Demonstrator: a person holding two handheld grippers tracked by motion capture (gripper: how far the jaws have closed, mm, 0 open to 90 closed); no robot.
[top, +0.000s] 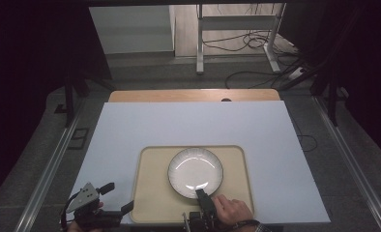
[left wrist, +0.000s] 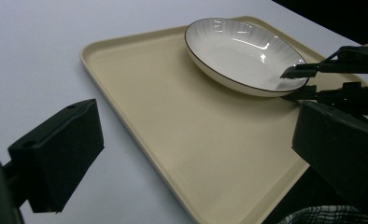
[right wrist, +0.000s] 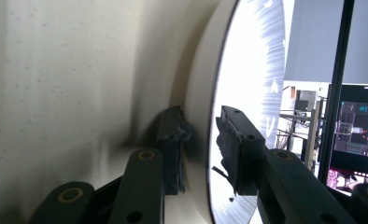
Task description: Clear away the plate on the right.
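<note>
Straddling the plate (top: 195, 172) rim, right hand-held gripper (top: 201, 195); tray (top: 152, 193) edge near.

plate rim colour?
Thin dark line edging the white, ribbed plate; the left gripper view shows it best.

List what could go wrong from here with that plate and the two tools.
1. The right tool straddles just the near rim of the white ribbed plate with a dark edge, one jaw above and one beneath; a hold that far from the middle might let the plate tip or slip if lifted.
2. The plate sits on the beige plastic tray, which could slide across the white table cover if dragged.
3. The left tool waits open by the tray's corner, supporting nothing.
</note>
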